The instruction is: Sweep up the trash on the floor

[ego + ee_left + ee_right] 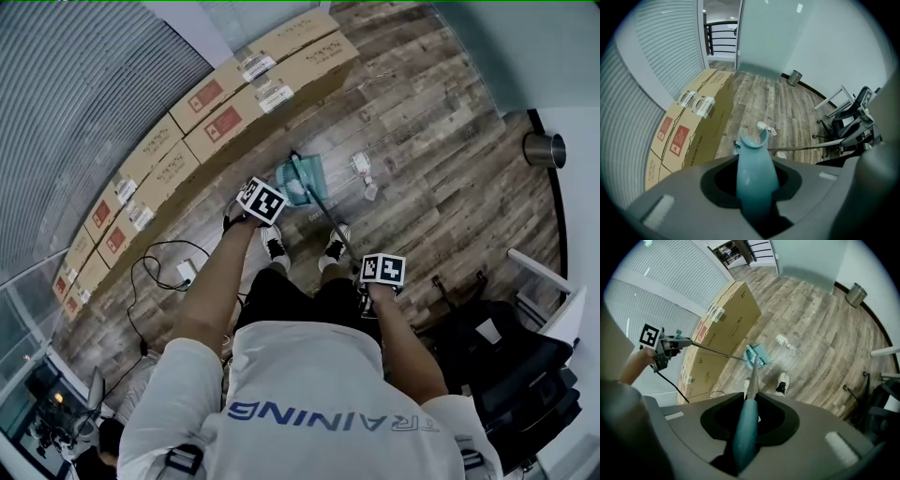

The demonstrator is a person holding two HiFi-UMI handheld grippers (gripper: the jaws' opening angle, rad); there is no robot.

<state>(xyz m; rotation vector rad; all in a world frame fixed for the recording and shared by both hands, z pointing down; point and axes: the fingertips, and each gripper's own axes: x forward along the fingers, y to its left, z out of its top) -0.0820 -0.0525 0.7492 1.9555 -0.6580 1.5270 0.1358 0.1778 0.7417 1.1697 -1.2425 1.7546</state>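
A teal dustpan (302,180) rests on the wood floor just ahead of the person's shoes (274,246). My left gripper (262,201) is shut on the teal grip (754,173) of its long handle. My right gripper (382,270) is shut on the teal broom grip (745,432), whose metal pole (753,373) runs down to the pan (758,355). White crumpled trash (361,166) and a clear scrap (371,191) lie on the floor to the right of the pan. The same trash (783,340) shows in the right gripper view, and the trash (764,126) also shows beyond the grip in the left gripper view.
Flat cardboard boxes (234,94) lean in a row along the wall at the left. A black cable and power strip (186,272) lie near the left foot. A metal bin (545,148) stands by the far wall. A black chair (506,375) sits at the right.
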